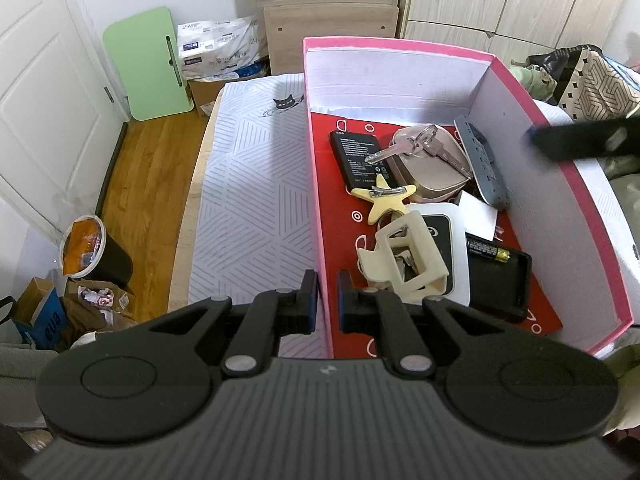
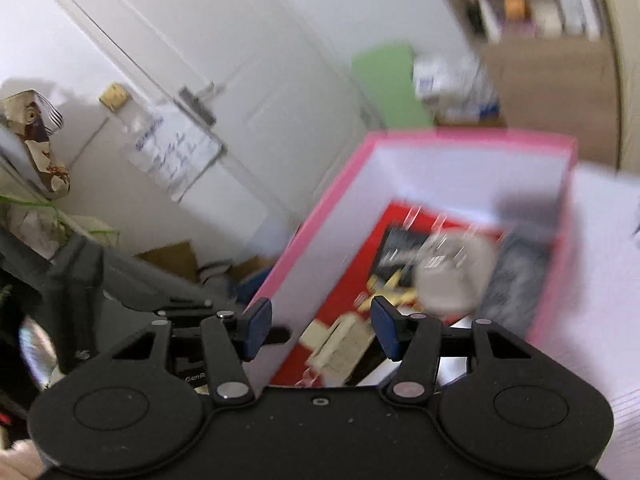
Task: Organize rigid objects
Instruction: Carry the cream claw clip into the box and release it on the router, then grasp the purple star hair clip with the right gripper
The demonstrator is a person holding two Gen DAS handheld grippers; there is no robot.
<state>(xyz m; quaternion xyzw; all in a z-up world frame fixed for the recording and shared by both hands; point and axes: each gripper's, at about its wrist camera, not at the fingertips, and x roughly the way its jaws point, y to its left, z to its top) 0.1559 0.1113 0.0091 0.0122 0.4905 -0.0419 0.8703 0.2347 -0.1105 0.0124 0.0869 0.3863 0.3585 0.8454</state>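
A pink box (image 1: 316, 184) with a red floor sits on the patterned bed cover. Inside lie a black phone battery (image 1: 356, 156), keys on a ring (image 1: 420, 148), a pinkish case (image 1: 432, 176), a yellow star clip (image 1: 386, 196), a cream claw clip (image 1: 404, 256), a grey strip (image 1: 484, 164), an AA battery (image 1: 488, 250) and a black tray (image 1: 500, 280). My left gripper (image 1: 325, 300) is shut on the box's left wall near its front corner. My right gripper (image 2: 318, 328) is open and empty over the box (image 2: 320, 220); that view is blurred. One right finger (image 1: 580, 140) shows above the box's right wall.
A bin (image 1: 96, 252) with an orange liner and paper clutter stand on the wood floor at left. A green board (image 1: 150, 64) leans on the wall by the white door. A shelf unit (image 1: 332, 16) stands behind the bed. Bags (image 1: 588, 80) lie at right.
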